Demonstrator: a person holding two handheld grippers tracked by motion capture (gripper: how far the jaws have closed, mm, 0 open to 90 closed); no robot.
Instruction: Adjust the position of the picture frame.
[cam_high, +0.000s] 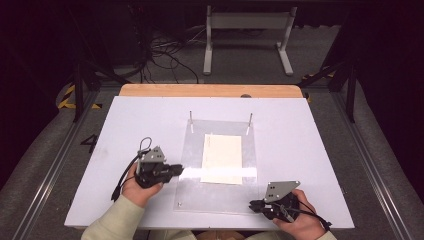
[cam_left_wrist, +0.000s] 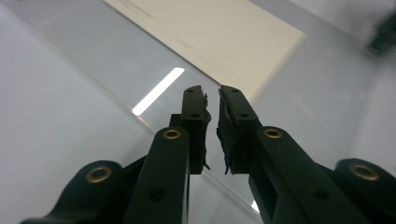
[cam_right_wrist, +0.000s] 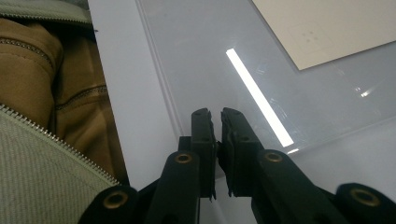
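Note:
A clear acrylic plate (cam_high: 192, 150) lies on the white board, with two thin metal pins (cam_high: 191, 121) standing at its far edge. A cream paper sheet (cam_high: 222, 157) rests flat on the plate's middle. My left gripper (cam_high: 179, 170) is shut and empty, its tips over the plate's left edge. In the left gripper view the left gripper (cam_left_wrist: 211, 91) points across the plate (cam_left_wrist: 116, 60) toward the paper (cam_left_wrist: 219, 32). My right gripper (cam_high: 251, 204) is shut and empty at the plate's near right corner. In the right gripper view the right gripper (cam_right_wrist: 215, 112) hangs over the plate's front edge (cam_right_wrist: 210, 46), with the paper (cam_right_wrist: 327, 28) beyond.
The white board (cam_high: 295, 135) sits on a wooden table (cam_high: 210, 90). Beyond it are floor cables (cam_high: 165, 55) and a grey metal stand (cam_high: 247, 22). A person's zipped jacket (cam_right_wrist: 42, 102) is close at the left of the right gripper view.

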